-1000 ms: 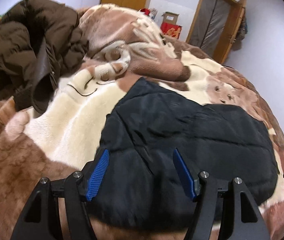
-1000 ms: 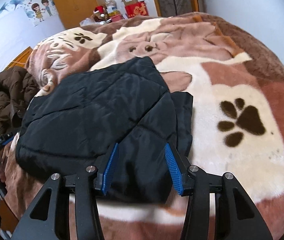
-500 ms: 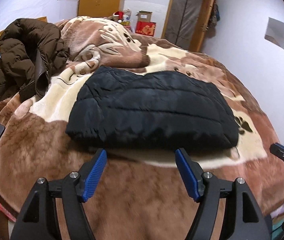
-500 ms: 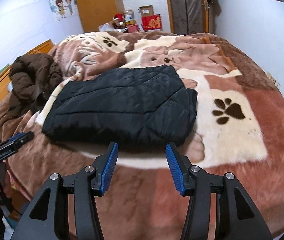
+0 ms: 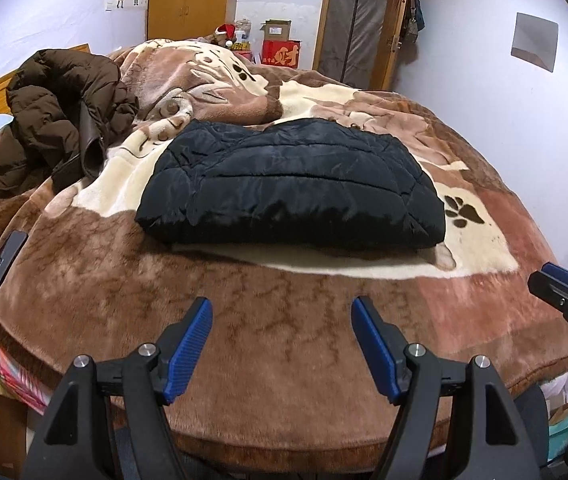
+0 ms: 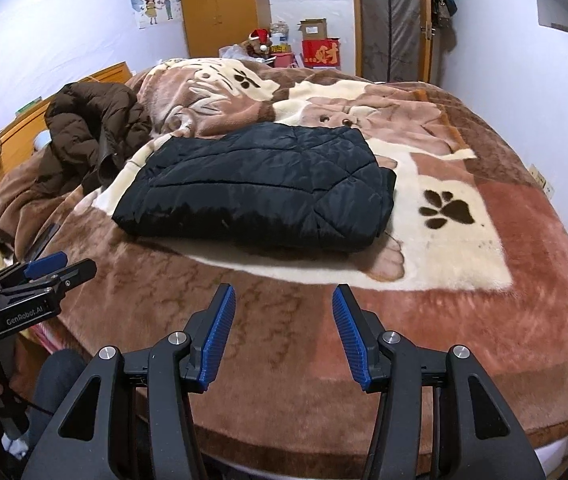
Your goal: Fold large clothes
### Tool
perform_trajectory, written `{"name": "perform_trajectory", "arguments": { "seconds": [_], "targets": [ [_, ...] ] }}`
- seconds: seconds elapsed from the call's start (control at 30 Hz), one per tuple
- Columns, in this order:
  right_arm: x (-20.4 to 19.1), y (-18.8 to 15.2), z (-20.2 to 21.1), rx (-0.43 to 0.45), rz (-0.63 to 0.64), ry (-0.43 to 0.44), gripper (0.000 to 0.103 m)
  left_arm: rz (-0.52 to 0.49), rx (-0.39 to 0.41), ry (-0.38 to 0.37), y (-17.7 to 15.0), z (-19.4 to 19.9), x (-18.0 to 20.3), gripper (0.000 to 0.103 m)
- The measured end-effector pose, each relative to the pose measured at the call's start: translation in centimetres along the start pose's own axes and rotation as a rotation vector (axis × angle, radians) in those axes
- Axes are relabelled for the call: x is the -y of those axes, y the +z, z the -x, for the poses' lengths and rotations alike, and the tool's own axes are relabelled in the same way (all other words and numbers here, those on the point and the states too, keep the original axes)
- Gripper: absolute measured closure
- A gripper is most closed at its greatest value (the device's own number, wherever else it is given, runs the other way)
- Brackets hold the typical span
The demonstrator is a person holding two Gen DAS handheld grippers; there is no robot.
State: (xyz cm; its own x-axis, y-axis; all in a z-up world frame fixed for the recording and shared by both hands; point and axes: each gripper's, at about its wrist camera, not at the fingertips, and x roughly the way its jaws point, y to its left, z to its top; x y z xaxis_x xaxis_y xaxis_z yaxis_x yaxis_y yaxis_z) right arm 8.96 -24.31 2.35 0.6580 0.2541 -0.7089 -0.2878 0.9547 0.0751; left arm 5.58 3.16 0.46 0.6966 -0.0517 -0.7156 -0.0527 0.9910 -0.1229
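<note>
A black quilted jacket (image 5: pixel 292 192) lies folded into a flat rectangle on the brown and cream blanket (image 5: pixel 244 320); it also shows in the right wrist view (image 6: pixel 260 188). My left gripper (image 5: pixel 282 320) is open and empty, held back over the bed's near edge, well short of the jacket. My right gripper (image 6: pixel 282 312) is open and empty too, equally far back. Each gripper shows at the edge of the other's view: the right one (image 5: pixel 564 296), the left one (image 6: pixel 40 276).
A brown puffer coat (image 5: pixel 60 116) lies heaped at the bed's left side. A dark phone (image 5: pixel 4 256) rests on the blanket near the left edge. A wooden wardrobe (image 5: pixel 188 0), boxes (image 5: pixel 280 48) and a door (image 5: pixel 360 28) stand beyond the bed.
Both grippers have pulled back from the jacket, from right over it to the bed's near edge. The jacket stays folded on the blanket.
</note>
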Motion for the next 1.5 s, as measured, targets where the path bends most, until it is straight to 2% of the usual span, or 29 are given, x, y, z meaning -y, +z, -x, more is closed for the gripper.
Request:
{"name": "perform_trajectory", "arguments": {
  "seconds": [0.63, 1.0, 1.5],
  "targets": [
    [-1.8, -1.2, -1.6, -0.051, 0.052, 0.011, 0.051, 0.026, -0.058, 0.004, -1.4, -1.4, -0.3, 0.029],
    [-1.8, -1.3, -1.7, -0.058, 0.044, 0.022, 0.051, 0.000, -0.050, 0.038, -1.4, -0.9, 0.8, 0.029],
    [-2.0, -1.6, -1.8, -0.065, 0.045, 0.026, 0.051, -0.007, -0.049, 0.043, -1.5, -0.8, 1.2, 0.029]
  ]
}}
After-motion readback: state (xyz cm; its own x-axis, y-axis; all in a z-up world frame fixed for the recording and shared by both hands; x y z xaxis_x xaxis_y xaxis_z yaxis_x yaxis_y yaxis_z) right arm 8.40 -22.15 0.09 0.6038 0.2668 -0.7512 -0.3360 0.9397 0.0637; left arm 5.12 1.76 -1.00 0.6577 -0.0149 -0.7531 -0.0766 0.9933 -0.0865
